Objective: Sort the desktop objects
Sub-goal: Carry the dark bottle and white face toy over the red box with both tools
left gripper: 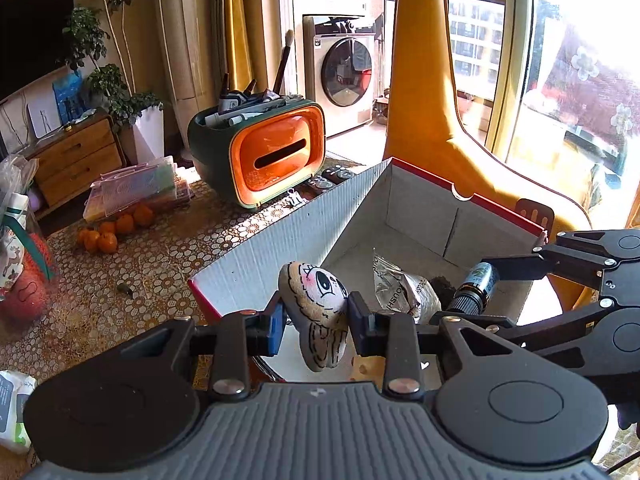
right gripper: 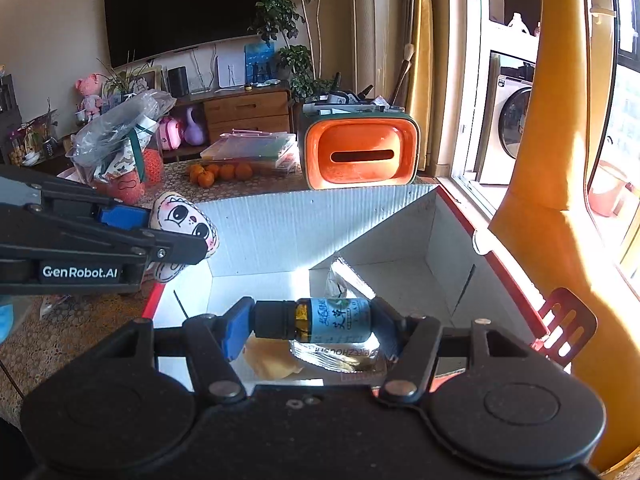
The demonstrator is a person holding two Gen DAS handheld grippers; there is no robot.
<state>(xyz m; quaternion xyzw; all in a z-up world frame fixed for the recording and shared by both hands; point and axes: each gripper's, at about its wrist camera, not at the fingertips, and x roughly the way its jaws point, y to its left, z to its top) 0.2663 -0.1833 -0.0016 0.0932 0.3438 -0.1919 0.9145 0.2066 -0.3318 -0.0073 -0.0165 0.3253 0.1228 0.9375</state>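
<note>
My left gripper [left gripper: 316, 314] is shut on a small plush doll [left gripper: 318, 300] with a cartoon face, held over the near left corner of an open cardboard box [left gripper: 272, 256]. My right gripper [right gripper: 314, 322] is shut on a small blue-labelled bottle [right gripper: 332, 319] with a black cap, held sideways above the inside of the box [right gripper: 280, 228]. The bottle also shows in the left wrist view [left gripper: 478, 286], and the doll in the right wrist view [right gripper: 184, 220]. A silver foil packet [right gripper: 344, 354] and a yellow piece [right gripper: 272, 362] lie in the box.
An orange and green tissue box organiser [left gripper: 260, 152] with pens stands behind the box. Several oranges [left gripper: 116, 230] and clear plastic cases [left gripper: 136, 190] lie on the patterned tablecloth to the left. A bagged bundle [right gripper: 120, 148] stands at the table's left. A yellow chair [left gripper: 432, 120] is at the right.
</note>
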